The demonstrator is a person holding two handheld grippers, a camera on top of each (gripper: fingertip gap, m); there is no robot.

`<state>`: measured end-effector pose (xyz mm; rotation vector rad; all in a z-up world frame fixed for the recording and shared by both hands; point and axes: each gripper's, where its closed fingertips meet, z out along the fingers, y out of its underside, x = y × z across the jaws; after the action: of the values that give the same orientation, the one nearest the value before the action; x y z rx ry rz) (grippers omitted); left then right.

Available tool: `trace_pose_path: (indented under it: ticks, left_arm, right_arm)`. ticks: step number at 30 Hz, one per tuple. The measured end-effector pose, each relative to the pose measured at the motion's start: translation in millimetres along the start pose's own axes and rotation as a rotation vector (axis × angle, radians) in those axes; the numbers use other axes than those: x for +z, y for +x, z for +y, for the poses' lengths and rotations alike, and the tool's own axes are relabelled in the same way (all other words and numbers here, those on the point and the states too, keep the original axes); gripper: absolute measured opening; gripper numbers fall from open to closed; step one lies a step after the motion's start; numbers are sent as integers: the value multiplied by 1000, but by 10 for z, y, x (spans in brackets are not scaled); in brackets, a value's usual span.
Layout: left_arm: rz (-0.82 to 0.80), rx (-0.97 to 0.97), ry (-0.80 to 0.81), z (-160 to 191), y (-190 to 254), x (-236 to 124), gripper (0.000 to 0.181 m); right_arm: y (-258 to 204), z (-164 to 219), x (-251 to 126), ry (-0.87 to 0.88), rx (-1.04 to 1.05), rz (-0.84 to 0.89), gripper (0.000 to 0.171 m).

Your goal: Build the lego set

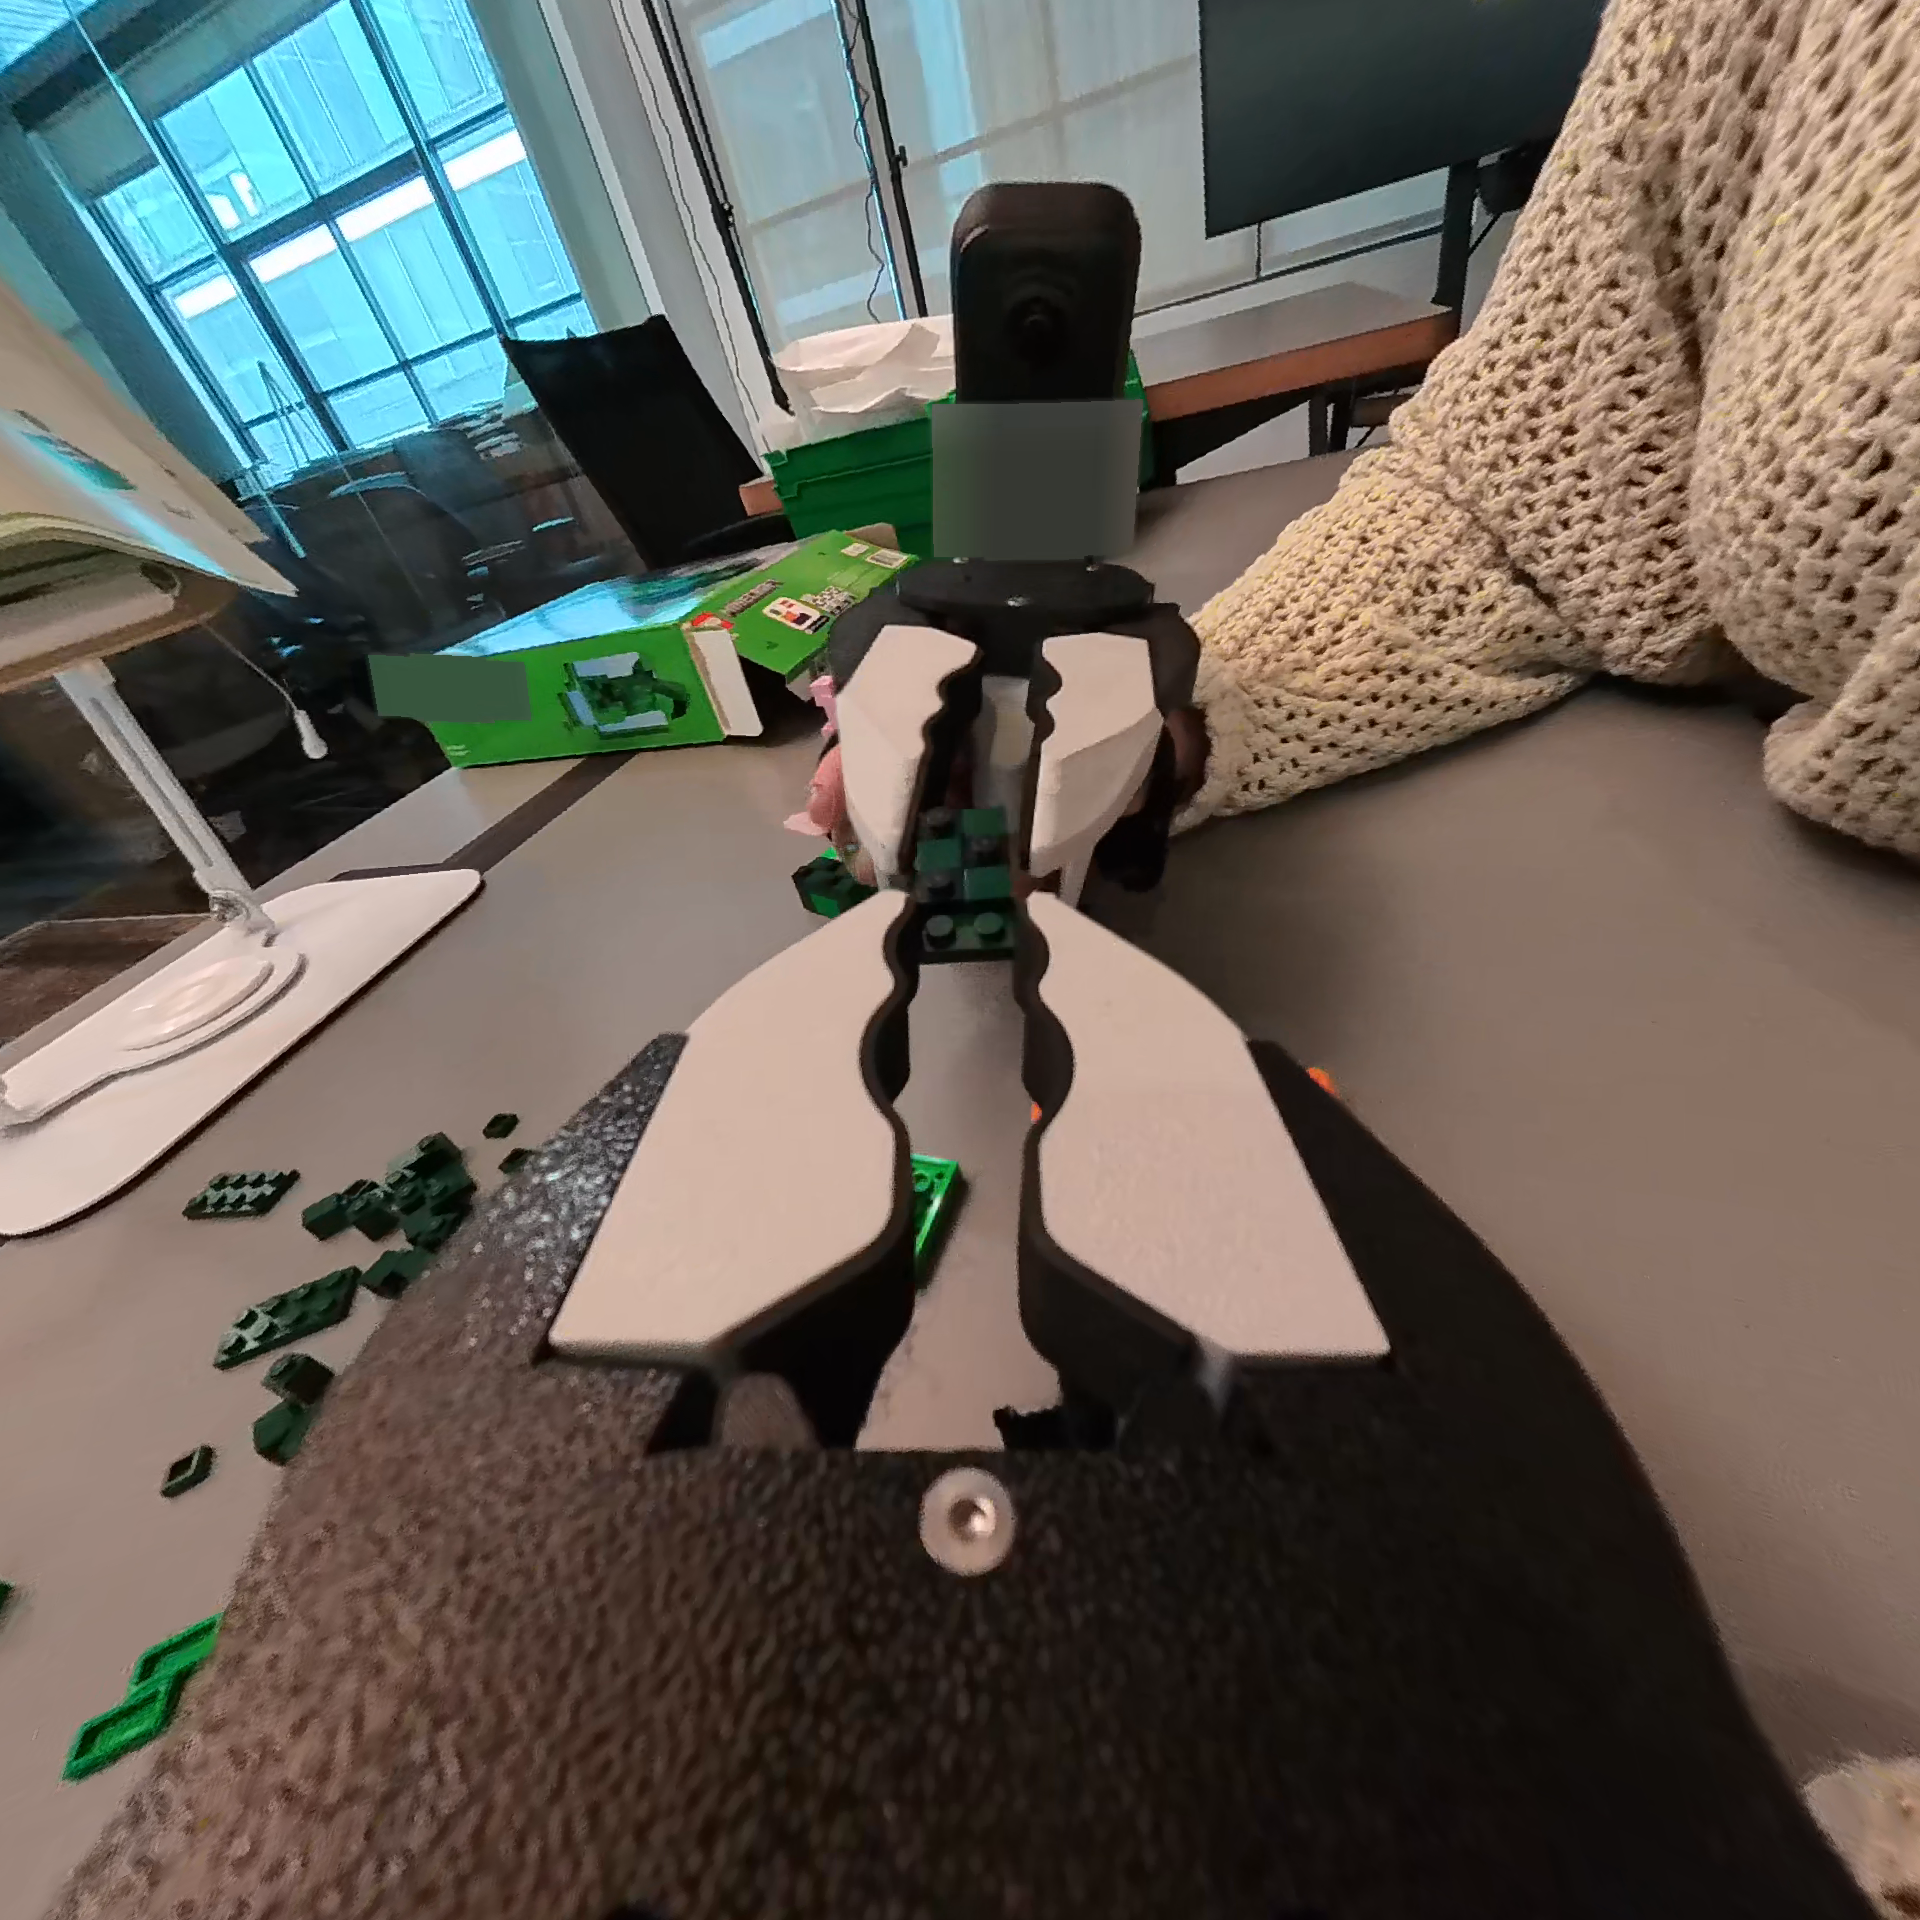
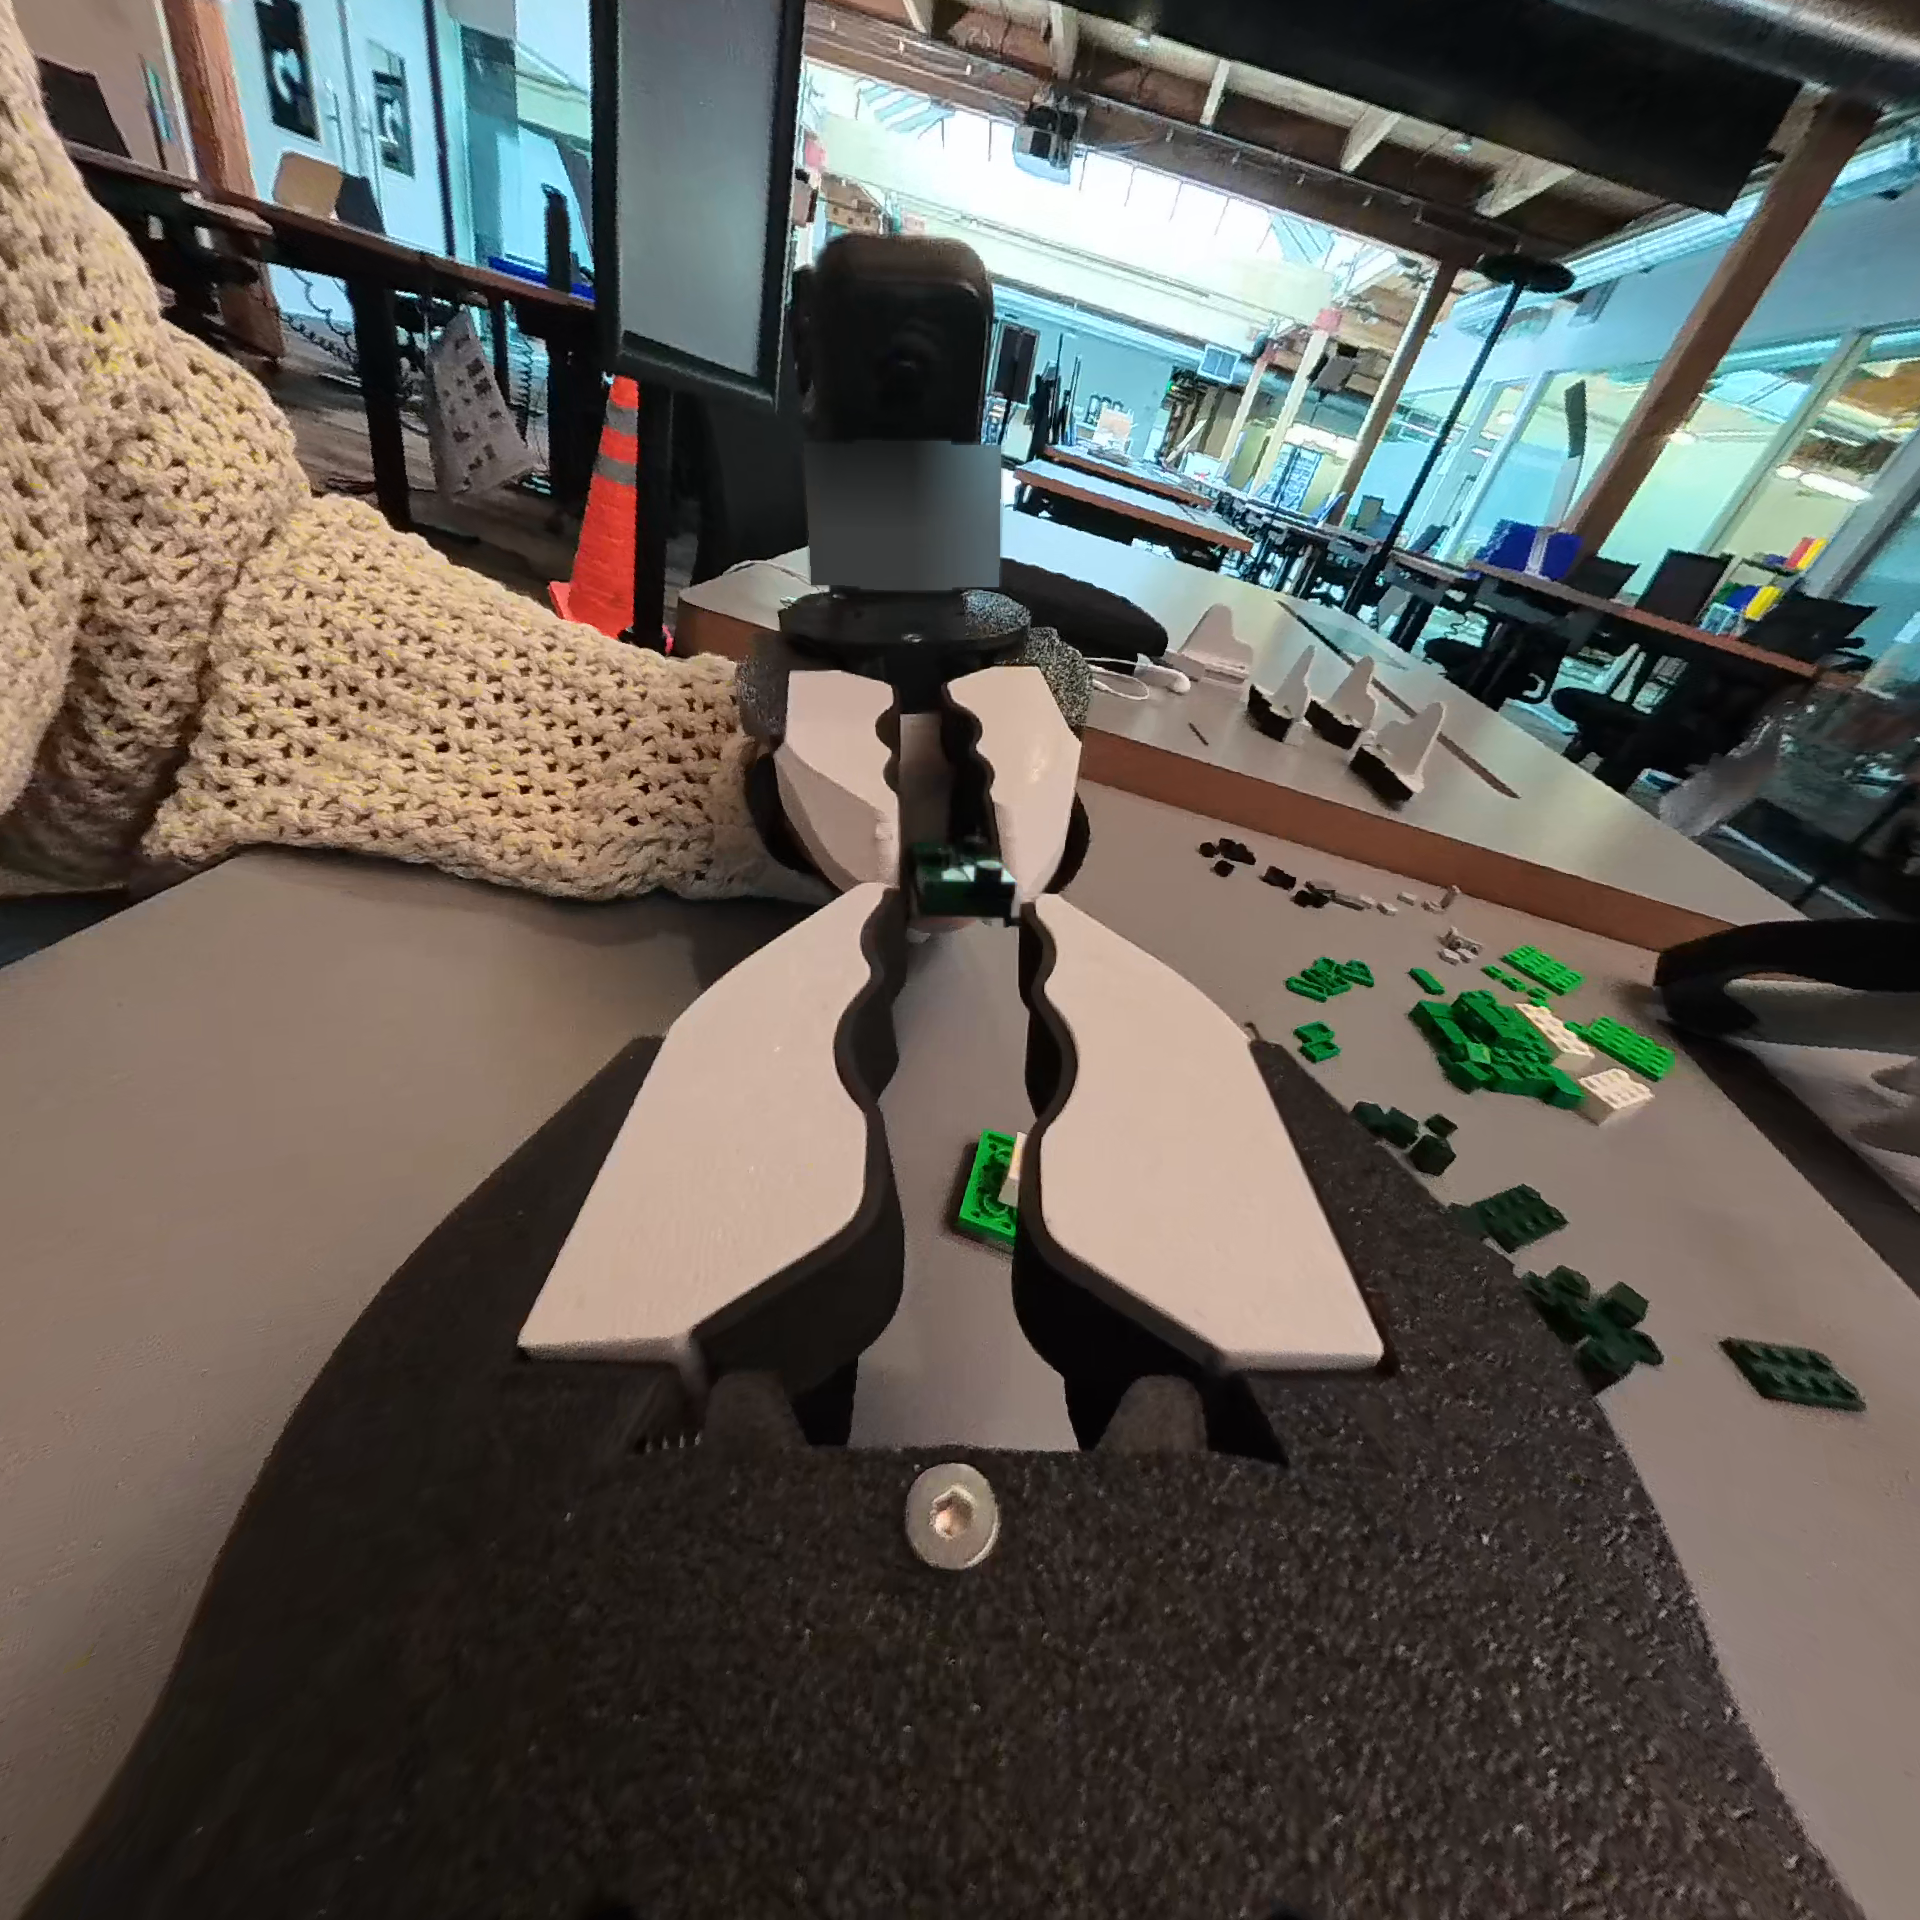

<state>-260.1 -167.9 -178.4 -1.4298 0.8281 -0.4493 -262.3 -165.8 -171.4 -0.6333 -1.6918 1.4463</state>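
**Both tongs on one small build**

The left gripper (image 1: 966,920) and right gripper (image 2: 961,904) meet tip to tip above the grey table (image 1: 1455,1039), each closed narrowly on the dark green studded assembly (image 1: 966,883), a small stack of plates.

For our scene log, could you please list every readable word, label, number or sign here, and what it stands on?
Green box: bears a printed logo and small labels, but I do not quote writing.
Booklet: its print is too blurred to read.
Wall posters: dark shapes only, nothing readable.
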Motion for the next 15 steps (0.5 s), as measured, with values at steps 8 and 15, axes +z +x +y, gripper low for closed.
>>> trace_pose_path:
  ticks: [8,15]
  left_arm:
    - [5,-8,-1,-6,-6,9,17]
    - [9,-1,-11,-3,-1,28,17]
  right_arm:
    - [9,-16,-12,16,32,-19,20]
    - [-8,14,16,-14,16,-22,17]
